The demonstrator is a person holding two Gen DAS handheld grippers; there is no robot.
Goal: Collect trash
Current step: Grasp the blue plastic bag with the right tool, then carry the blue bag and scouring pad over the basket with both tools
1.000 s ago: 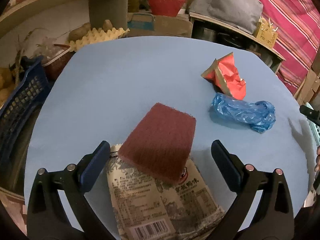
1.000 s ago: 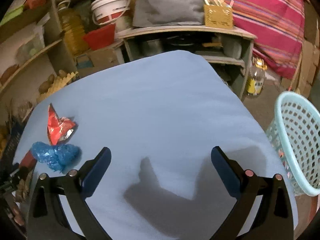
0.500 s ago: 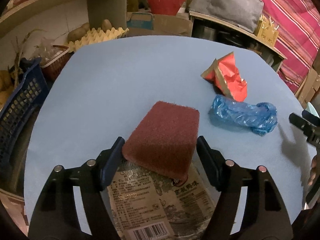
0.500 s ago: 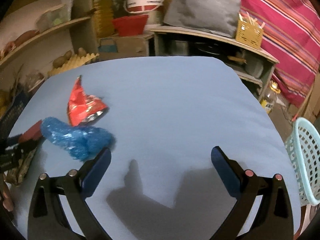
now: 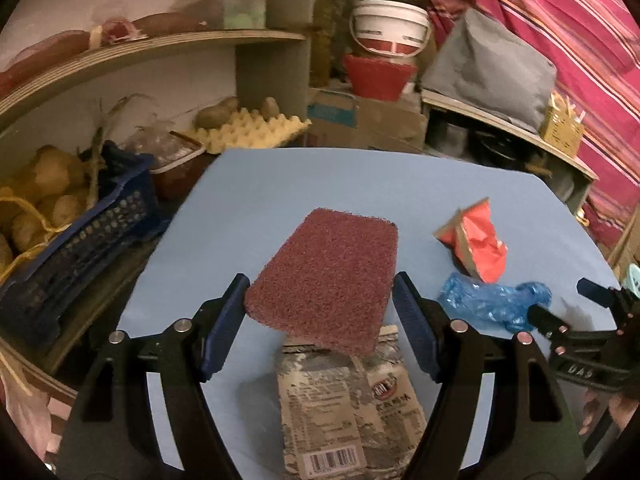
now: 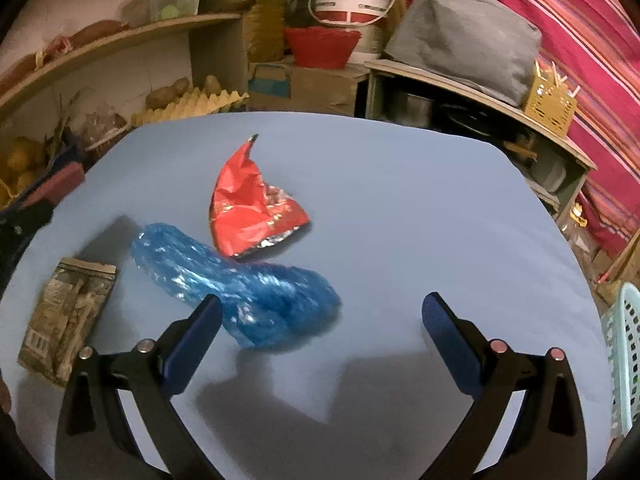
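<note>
Maroon, coarse-fibred and rectangular, the scouring pad (image 5: 326,280) sits pinched between the blue-padded fingers of the left gripper (image 5: 320,312), each pad pressing one of its long sides, its long axis running straight away from the camera; it appears lifted clear of the pale blue desk (image 5: 260,184), since the flat brown printed food packet (image 5: 344,404) shows beneath its near edge. The right gripper (image 6: 320,328) is empty, its fingers spread wide above the desk. Just ahead of it and toward its left side lies the crumpled translucent blue plastic bag (image 6: 240,284), whose near end is just beside the left fingertip (image 6: 200,320) and whose long axis slants from near-right to far-left across the line of the fingers. So the bag lies off-centre to the left of the open gap, and the right hand, being much the nearer to it, would probably need to shift left before closing around the near end. Directly beyond the bag, touching or nearly so, is the crushed red foil snack wrapper (image 6: 248,208). At the desk's right edge stands a pale green perforated plastic basket (image 6: 624,352), seemingly the place for the trash.
</note>
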